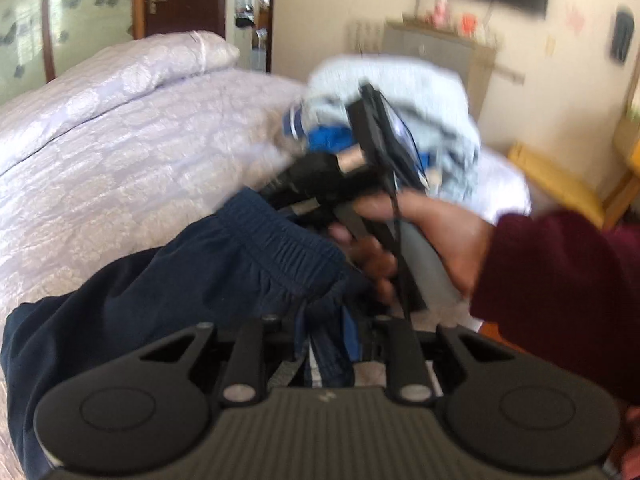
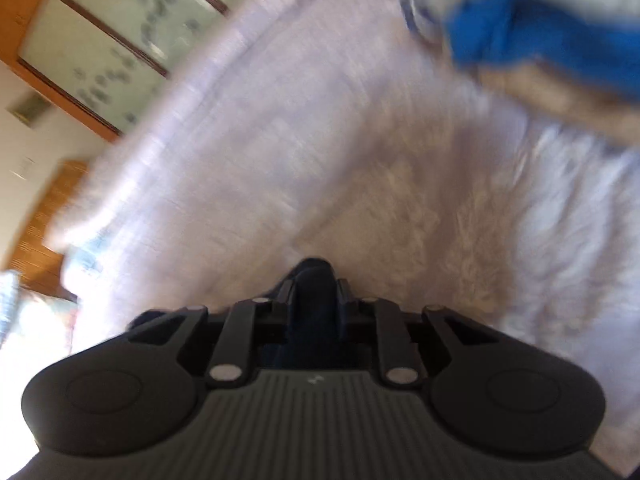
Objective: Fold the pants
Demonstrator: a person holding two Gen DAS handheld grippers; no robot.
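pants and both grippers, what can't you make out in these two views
- Left wrist view: the left gripper is shut on the pants; its fingertips are buried in cloth.
- Left wrist view: the legs run off the bottom edge.
- Right wrist view: motion blur smears the bed cover; the right gripper grips dark cloth, which part unclear.
- Both views: the clothes pile is too blurred to sort.

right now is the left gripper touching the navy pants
Touching. The left wrist view shows the left gripper closed on a fold of the navy pants.

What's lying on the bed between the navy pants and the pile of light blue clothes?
In the left wrist view, the right gripper and the hand holding it lie between the navy pants and that pile.
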